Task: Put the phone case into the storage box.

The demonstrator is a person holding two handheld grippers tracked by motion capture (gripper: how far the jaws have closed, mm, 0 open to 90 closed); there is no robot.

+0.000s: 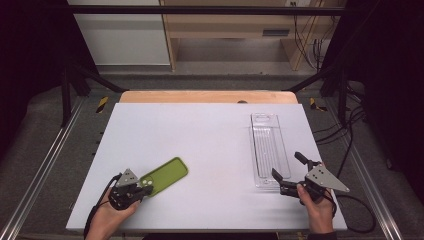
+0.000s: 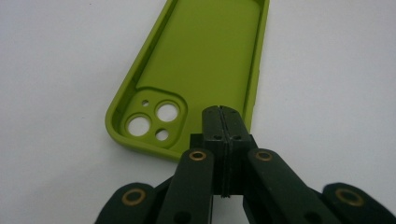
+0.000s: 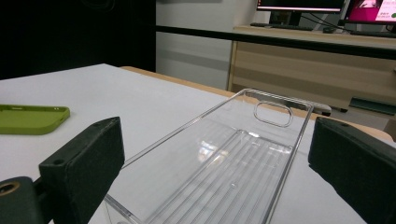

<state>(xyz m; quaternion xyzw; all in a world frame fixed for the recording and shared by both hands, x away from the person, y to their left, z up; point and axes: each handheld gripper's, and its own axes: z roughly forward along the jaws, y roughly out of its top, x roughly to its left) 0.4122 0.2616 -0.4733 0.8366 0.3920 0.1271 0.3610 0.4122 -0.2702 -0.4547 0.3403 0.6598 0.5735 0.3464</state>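
On white table [image 1: 210, 145], left gripper [image 2: 223, 122] pinching green phone case [image 2: 201, 60], right gripper [image 1: 290, 167] spread.

Left gripper [image 1: 146, 189] low with jaws pressed together; right gripper [image 1: 287, 166] has jaws spread wide

- Olive-green phone case [image 2: 205, 56]: matt, smooth, rubbery-looking plastic.
- Clear ribbed rectangular tray [image 3: 233, 172]: glossy transparent plastic.
- White tabletop [image 1: 200, 135]: smooth, matt.
- Black gripper jaws: matt plastic.
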